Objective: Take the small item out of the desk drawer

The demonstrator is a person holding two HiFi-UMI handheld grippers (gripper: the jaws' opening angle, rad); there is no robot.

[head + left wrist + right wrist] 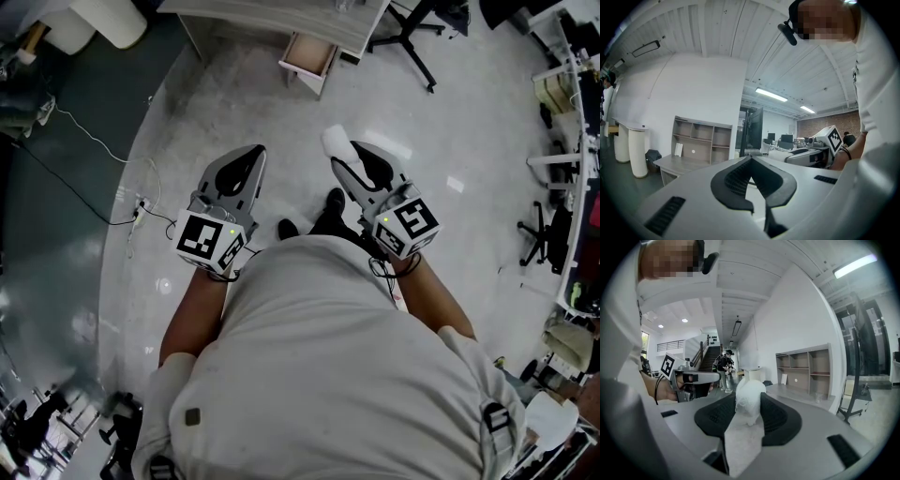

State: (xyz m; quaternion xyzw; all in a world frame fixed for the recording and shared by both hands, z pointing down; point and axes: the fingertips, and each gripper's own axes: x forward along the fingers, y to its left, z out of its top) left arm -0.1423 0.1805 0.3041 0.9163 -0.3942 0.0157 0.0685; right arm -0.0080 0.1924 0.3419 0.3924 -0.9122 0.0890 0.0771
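Now we pinch a white wad [749, 401] in our right gripper [341, 152]; our left gripper [750, 158] is pressed together, empty.

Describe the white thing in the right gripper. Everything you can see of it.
The white crumpled wad looks like thin tissue or soft plastic, with a rounded bunched top and a flatter tail trailing back between the jaws. The right gripper is shut on it, black pads pressing both sides, its top poking out in front. It is held in the air, touching nothing else.
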